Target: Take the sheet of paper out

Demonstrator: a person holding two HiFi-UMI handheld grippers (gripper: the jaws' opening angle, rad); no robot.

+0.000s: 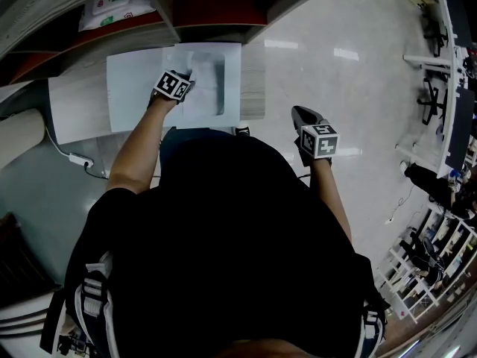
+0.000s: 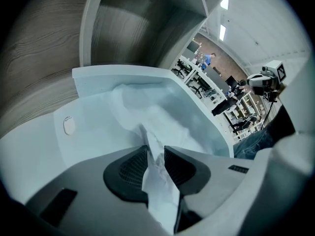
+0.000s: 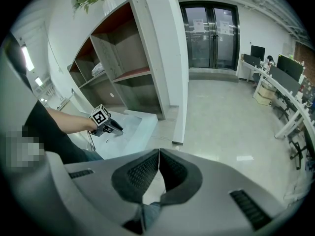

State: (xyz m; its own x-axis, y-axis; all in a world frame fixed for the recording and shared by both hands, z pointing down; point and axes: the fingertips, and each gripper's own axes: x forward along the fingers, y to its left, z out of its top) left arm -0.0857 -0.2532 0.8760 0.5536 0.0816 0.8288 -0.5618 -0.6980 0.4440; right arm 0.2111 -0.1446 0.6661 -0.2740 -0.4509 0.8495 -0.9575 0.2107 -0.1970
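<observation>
– Sheet of paper [image 2: 158, 183]: report location and task progress.

– Listing from largest to smallest. A shelf unit [image 1: 216, 10] stands at the far edge of the wood-grain worktop [image 1: 255, 88]. A pale document folder [image 1: 134, 88] lies flat on the worktop in front of the shelves. The sheet runs out of the folder's opening and into the left tool [image 2: 155, 156].

– State of each tool?

– In the left gripper view, the left tool's jaws are clamped on a creased edge of the sheet, and paper shows on both sides of the pads. The right tool [image 3: 158, 168] has its jaws pressed together with nothing between them. It hangs over the floor, well apart from the folder.

– What is complete and what is outstanding?

– The grasp appears complete. Extraction appears partial, because the far part of the sheet lies rumpled against the folder's inner face and seems not yet free. The folder's snap button [image 2: 69, 126] lies on the near flap, beside the sheet's path. Nothing holds the folder down, so it could drag along with the sheet. Clearing the rest of the sheet from the folder is left to do.
</observation>
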